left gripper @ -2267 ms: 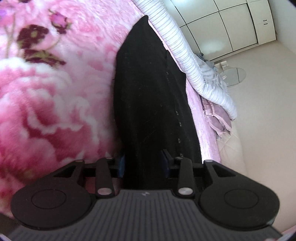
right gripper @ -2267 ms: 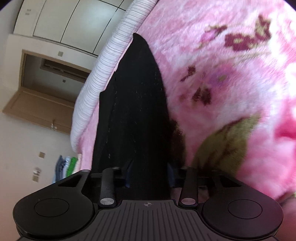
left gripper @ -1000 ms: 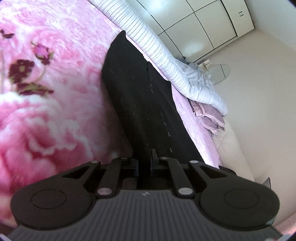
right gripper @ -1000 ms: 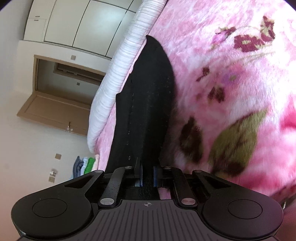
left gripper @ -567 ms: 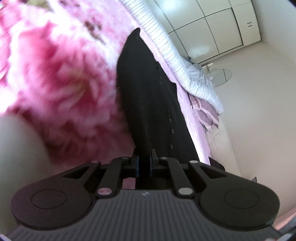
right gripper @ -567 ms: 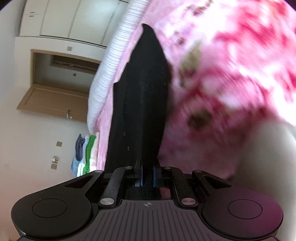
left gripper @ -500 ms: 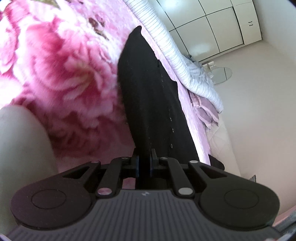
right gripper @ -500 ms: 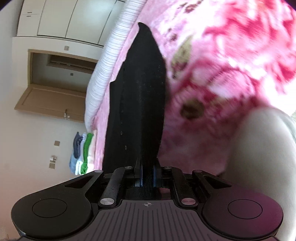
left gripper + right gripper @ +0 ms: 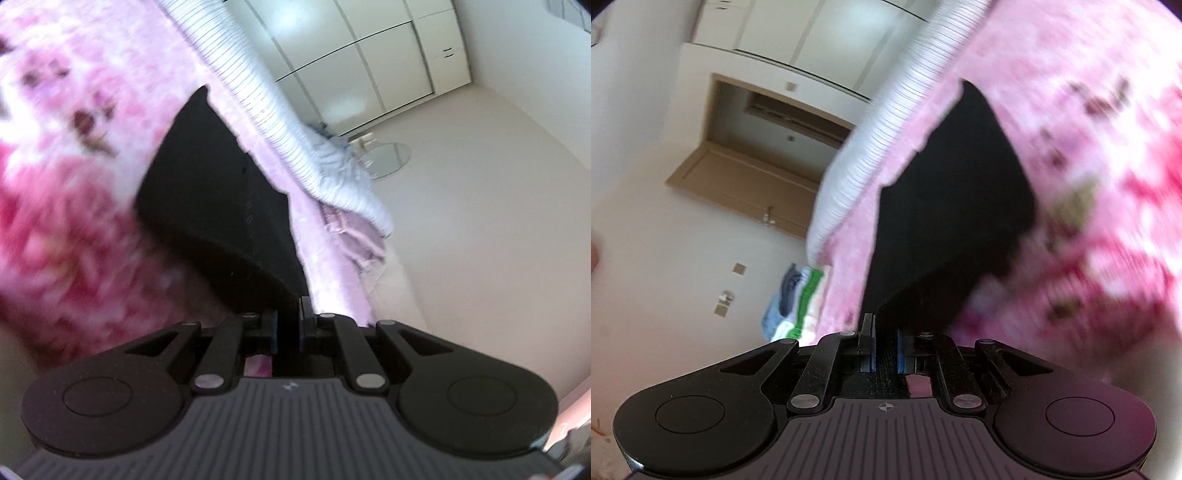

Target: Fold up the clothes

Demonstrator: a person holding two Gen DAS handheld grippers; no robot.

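Pinching the black garment (image 9: 221, 206), the left gripper (image 9: 287, 323) and right gripper (image 9: 885, 349) were closed on its matte cloth above the fuzzy pink floral blanket (image 9: 62, 199).

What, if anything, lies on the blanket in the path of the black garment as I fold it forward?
Nothing visible does. Both the left gripper and right gripper grip the black garment; the pink floral blanket around it looks bare.
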